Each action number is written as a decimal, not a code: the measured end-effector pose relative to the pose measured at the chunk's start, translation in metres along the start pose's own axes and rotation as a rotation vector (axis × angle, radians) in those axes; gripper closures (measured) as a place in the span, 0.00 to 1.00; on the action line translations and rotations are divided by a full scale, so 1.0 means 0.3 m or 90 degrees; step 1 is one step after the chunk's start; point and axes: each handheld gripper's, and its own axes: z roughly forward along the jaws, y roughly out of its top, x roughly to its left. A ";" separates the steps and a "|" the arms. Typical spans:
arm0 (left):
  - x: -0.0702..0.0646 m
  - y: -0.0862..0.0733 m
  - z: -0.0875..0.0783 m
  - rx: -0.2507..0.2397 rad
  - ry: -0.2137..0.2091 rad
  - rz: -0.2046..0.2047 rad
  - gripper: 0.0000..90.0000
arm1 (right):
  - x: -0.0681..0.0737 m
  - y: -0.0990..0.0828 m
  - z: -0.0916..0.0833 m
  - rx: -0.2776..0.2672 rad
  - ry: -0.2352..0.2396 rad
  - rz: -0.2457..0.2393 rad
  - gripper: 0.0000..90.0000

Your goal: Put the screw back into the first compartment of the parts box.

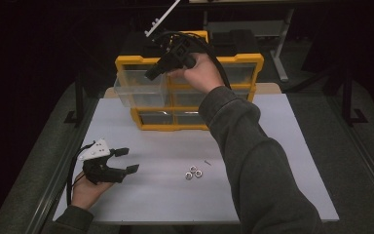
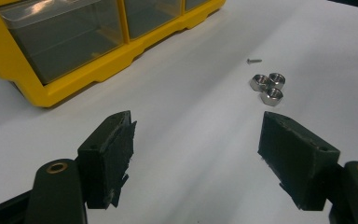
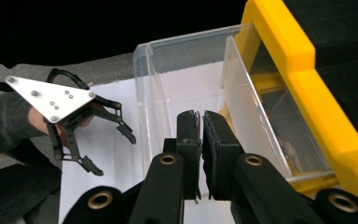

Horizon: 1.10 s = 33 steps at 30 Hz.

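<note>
3 hex steel nuts (image 1: 193,172), clustered

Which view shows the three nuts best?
The left gripper view: the nuts sit close and sharp, clustered together on the table, with a small screw just beyond. The high view shows them small, near the table's middle.

Bright, evenly lit table against dark surroundings; pictures slightly soft.

No legible txt or labels anywhere
</note>
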 end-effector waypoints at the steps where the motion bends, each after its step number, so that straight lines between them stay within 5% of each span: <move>1: 0.001 -0.001 0.001 -0.002 0.000 0.000 0.29 | -0.003 0.001 0.006 0.001 0.001 0.003 0.93; 13: 0.000 -0.002 0.000 -0.002 -0.005 -0.006 0.29 | -0.023 -0.001 0.030 -0.004 0.015 0.014 0.89; 33: 0.003 -0.003 0.002 -0.006 -0.007 -0.009 0.29 | 0.003 -0.043 -0.041 -0.028 -0.006 0.010 0.88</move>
